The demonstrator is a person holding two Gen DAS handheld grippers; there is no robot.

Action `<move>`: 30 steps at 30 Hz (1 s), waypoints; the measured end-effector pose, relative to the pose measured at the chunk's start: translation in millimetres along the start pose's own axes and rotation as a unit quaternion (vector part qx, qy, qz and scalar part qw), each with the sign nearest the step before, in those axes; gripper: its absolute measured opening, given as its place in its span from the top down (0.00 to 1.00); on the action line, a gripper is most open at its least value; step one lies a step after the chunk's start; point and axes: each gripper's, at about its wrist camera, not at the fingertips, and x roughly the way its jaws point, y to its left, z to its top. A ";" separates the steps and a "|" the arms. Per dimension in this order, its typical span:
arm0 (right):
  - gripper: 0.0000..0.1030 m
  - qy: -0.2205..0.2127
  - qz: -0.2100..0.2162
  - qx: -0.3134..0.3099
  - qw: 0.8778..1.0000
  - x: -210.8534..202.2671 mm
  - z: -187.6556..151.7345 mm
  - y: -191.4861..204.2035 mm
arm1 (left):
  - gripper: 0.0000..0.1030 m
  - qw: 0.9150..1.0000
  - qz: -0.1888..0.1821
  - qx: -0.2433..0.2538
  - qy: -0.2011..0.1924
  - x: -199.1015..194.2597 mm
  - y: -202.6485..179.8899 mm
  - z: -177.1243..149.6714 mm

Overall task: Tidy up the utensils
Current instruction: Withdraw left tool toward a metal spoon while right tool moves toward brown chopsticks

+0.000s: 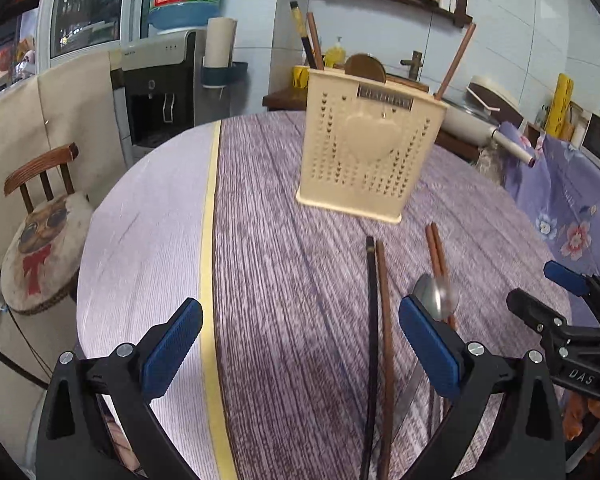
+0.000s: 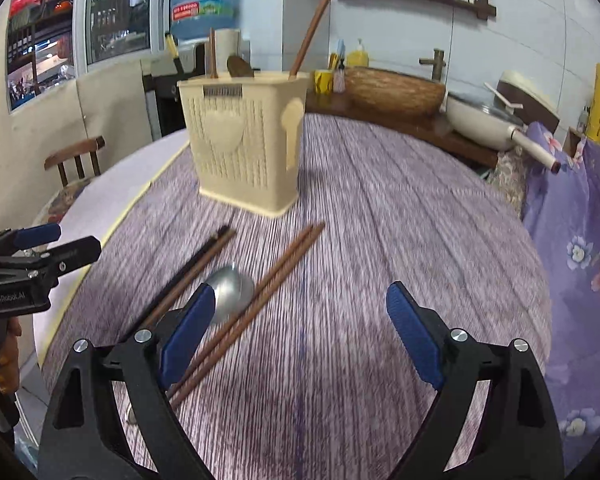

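A cream perforated utensil holder (image 1: 372,148) (image 2: 244,152) stands on the round table with a few chopsticks and a wooden spoon upright in it. In front of it lie a black and a brown chopstick (image 1: 380,340) (image 2: 196,264), a metal spoon (image 1: 432,296) (image 2: 232,292) and a brown chopstick pair (image 1: 436,248) (image 2: 276,276). My left gripper (image 1: 300,320) (image 2: 78,238) is open over the table, left of the black chopstick. My right gripper (image 2: 300,300) (image 1: 530,282) is open too, its left pad over the spoon's handle side. Neither holds anything.
The table (image 1: 284,240) wears a purple wood-grain cover with a yellow stripe (image 1: 208,240). A wooden chair (image 1: 40,220) stands at its left. A floral cloth (image 2: 580,260) lies right. Behind are a basket (image 2: 392,90), a pan (image 2: 484,124) and a water dispenser (image 1: 160,80).
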 end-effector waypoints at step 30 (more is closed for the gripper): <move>0.16 0.089 -0.025 -0.041 0.995 24.3 -28.9 20.0 | 0.34 0.999 -0.017 0.007 0.033 3.7 -14.1 -39.3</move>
